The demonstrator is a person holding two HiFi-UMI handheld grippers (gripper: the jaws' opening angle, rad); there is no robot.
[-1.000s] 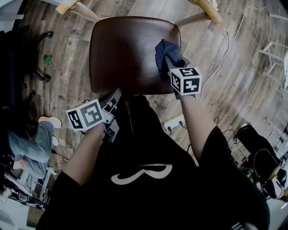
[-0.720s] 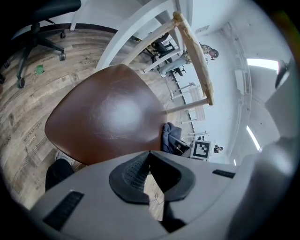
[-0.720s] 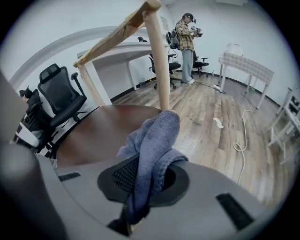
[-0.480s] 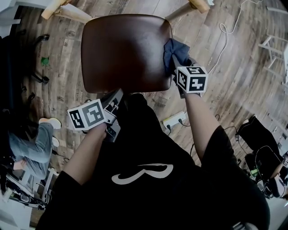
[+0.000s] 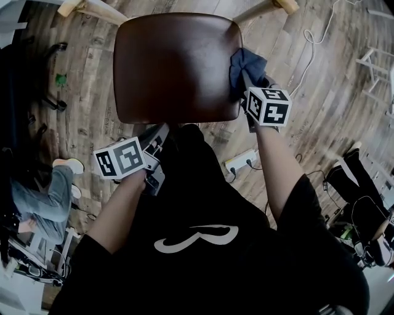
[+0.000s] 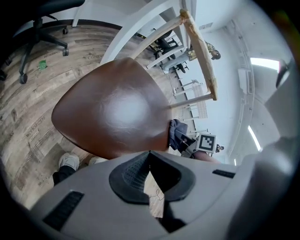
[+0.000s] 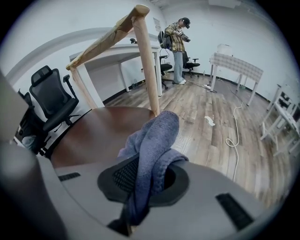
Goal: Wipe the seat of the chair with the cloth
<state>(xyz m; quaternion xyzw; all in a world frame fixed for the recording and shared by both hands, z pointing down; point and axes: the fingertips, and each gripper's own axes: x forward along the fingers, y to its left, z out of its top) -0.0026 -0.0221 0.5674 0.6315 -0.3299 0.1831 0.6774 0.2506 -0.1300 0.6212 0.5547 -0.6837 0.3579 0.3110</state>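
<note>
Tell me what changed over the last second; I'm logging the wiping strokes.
The right gripper, shut on the cloth, slid rightward across the seat to its right edge, where the cloth now partly overhangs. The left gripper stayed by the front edge, holding nothing.

Backrest posts (image 5: 91, 8) clipped by top edge (head view); cloth (image 7: 152, 150) tail buried inside right tongs (image 7: 144, 180), end unseen.

seat (image 5: 172, 67): glossy brown, rounded | cloth (image 5: 247, 64): dark blue, bunched, pinched in right tool (image 7: 140, 187), on seat's right edge
</note>
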